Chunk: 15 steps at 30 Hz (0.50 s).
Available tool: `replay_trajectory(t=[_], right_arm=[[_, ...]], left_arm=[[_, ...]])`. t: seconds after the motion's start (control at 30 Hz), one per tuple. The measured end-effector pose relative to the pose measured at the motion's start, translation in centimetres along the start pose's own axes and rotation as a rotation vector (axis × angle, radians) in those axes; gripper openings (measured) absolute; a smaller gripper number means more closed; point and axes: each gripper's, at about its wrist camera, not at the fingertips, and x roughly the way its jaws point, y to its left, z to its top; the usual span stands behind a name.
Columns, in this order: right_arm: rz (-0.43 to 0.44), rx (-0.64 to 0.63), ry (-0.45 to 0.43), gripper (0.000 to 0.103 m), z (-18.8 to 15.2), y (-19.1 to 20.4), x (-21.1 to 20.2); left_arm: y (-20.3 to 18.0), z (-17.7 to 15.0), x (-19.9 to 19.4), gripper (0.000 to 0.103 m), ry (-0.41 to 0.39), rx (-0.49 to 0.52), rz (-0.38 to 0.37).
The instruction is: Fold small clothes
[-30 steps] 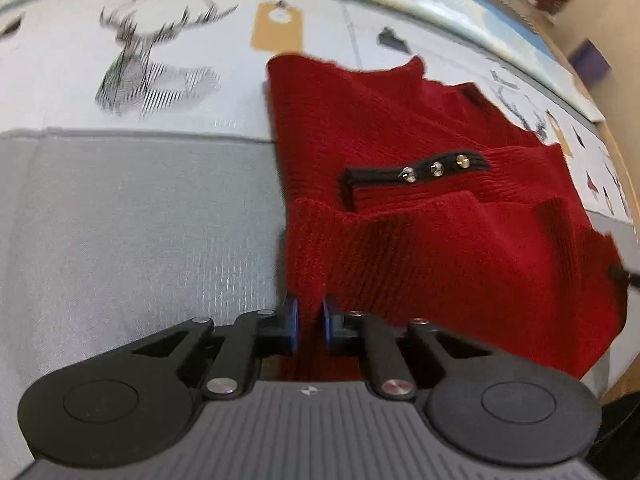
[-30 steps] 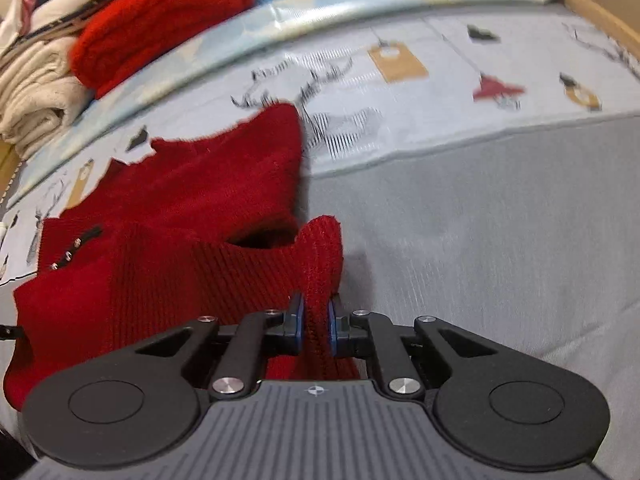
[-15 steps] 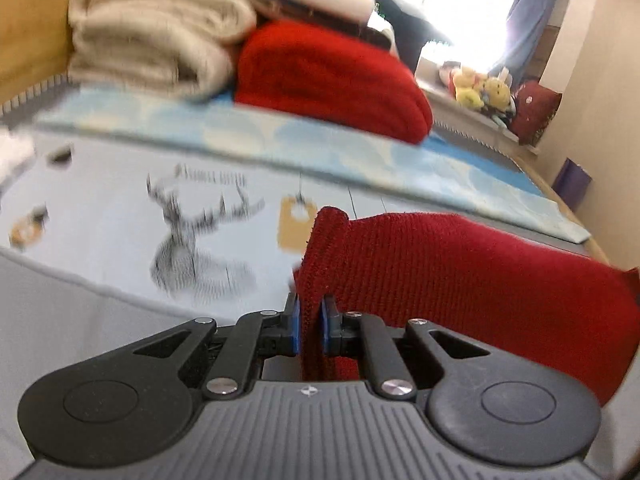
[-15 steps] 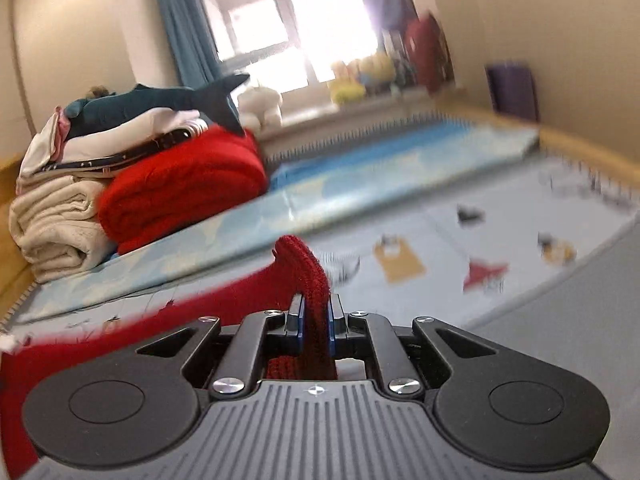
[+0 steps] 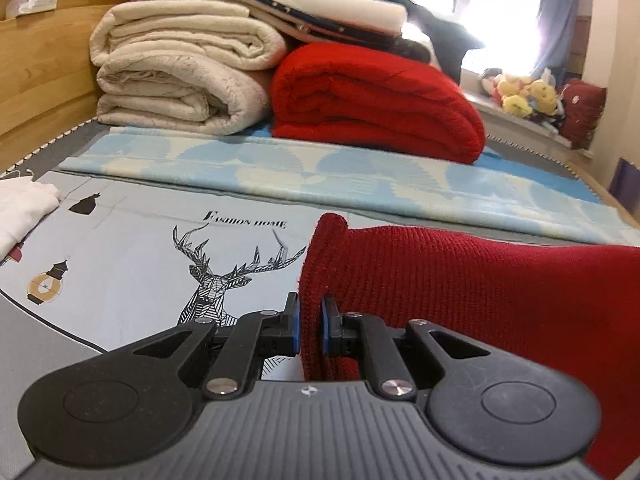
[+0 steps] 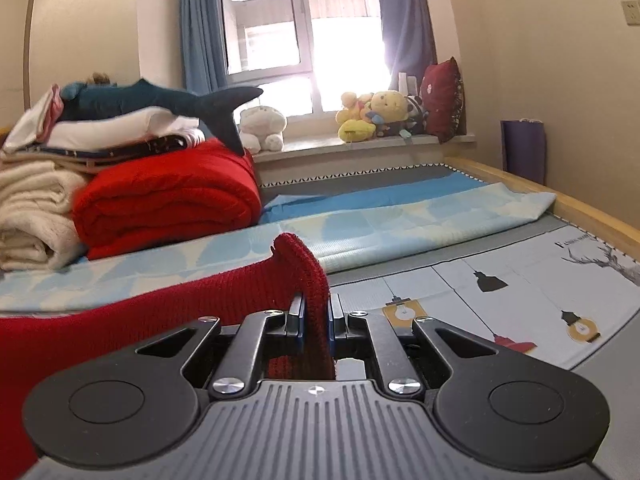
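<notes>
Premises: a bedroom in a private home. Evidence follows. A wooden bed frame [image 6: 568,204] encloses a mattress laid with a printed sheet [image 5: 132,264] bearing a deer drawing, lantern motifs and the words "Fashion home". A pale blue patterned blanket [image 6: 400,228] lies across it. Folded cream blankets [image 5: 176,80] and a folded red blanket [image 5: 376,100] are stacked at the far end, with a plush shark [image 6: 160,100] on top. Soft toys [image 6: 376,116] and a dark red cushion [image 6: 444,100] sit on the windowsill beneath a curtained window [image 6: 304,32]. Walls are plain beige.
</notes>
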Motion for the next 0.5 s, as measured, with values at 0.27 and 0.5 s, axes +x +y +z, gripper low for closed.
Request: replay_trajectory(t=[0.27, 0.5], right_arm=[[-0.029, -0.005, 0.449, 0.030, -4.3, -0.2, 7.7], [0.009, 0.119, 0.579, 0.055, -4.7, -2.6, 5.2]], left_arm=[[0.9, -1.6, 5.3, 0.053, 0.312, -0.053, -0.025], [2.7, -4.0, 5.1, 0.073, 0.570, -0.215, -0.167]])
